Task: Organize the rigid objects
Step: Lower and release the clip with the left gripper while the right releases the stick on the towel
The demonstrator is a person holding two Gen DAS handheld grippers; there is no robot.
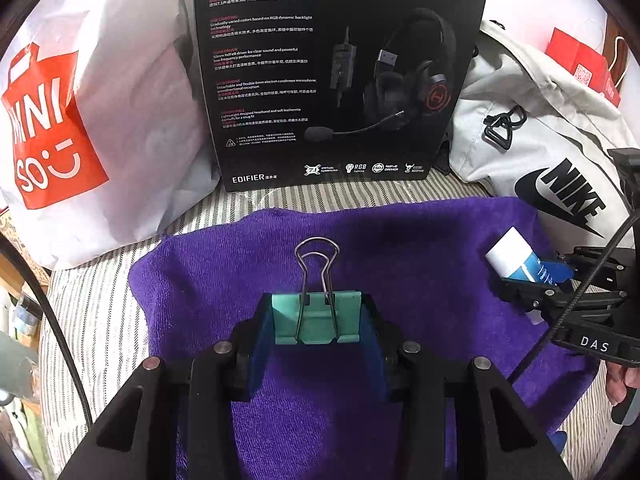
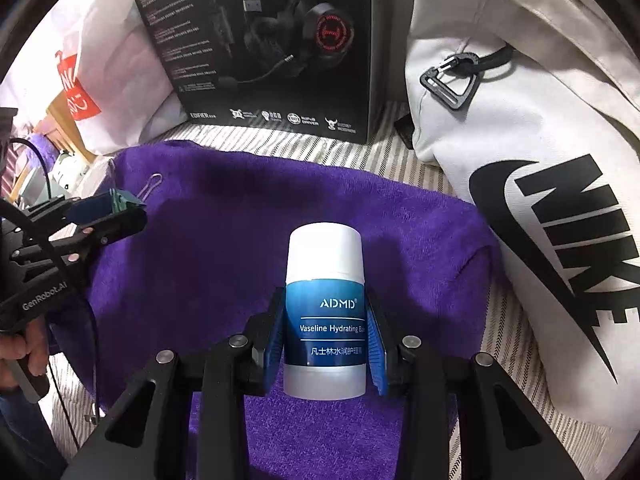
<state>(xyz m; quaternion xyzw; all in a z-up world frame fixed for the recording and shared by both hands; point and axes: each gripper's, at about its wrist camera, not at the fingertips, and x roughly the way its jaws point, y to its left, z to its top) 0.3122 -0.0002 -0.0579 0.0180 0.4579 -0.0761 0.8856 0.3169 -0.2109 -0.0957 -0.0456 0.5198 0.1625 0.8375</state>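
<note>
**Both grippers loaded over the purple towel**

The left gripper (image 1: pixel 316 320) has its jaws closed on a teal binder clip (image 1: pixel 316 320), pinching the clip's body from both sides between blue pads. The clip's wire handles (image 1: pixel 316 264) point forward, away from the camera. In the right wrist view the same gripper (image 2: pixel 122 204) appears at the left, with the clip (image 2: pixel 120 200) held above the towel's near-left part; whether the clip touches the cloth is hard to tell from either view.

The right gripper (image 2: pixel 326 334) has its jaws clamped on a Vaseline balm stick (image 2: pixel 326 316), a cylinder with a white cap and a blue label reading ADMD. The blue pads press against the label on either side, and the cap end points forward. From the left wrist view, this gripper (image 1: pixel 548 276) comes in from the right, the stick (image 1: pixel 520 260) tilted with its white cap toward the towel's middle.

Below both lies a purple towel (image 1: pixel 400 248), spread on a striped cloth surface (image 1: pixel 92 304). Behind the towel stands a black Edifier headset box (image 1: pixel 336 76). Left of the box is a white Miniso bag (image 1: pixel 92 128); right of it, a white Nike bag (image 1: pixel 552 152) with a black carabiner (image 1: pixel 500 128), and a red paper bag (image 1: pixel 580 64) behind that. A hand (image 2: pixel 16 344) grips the left gripper's handle.
</note>
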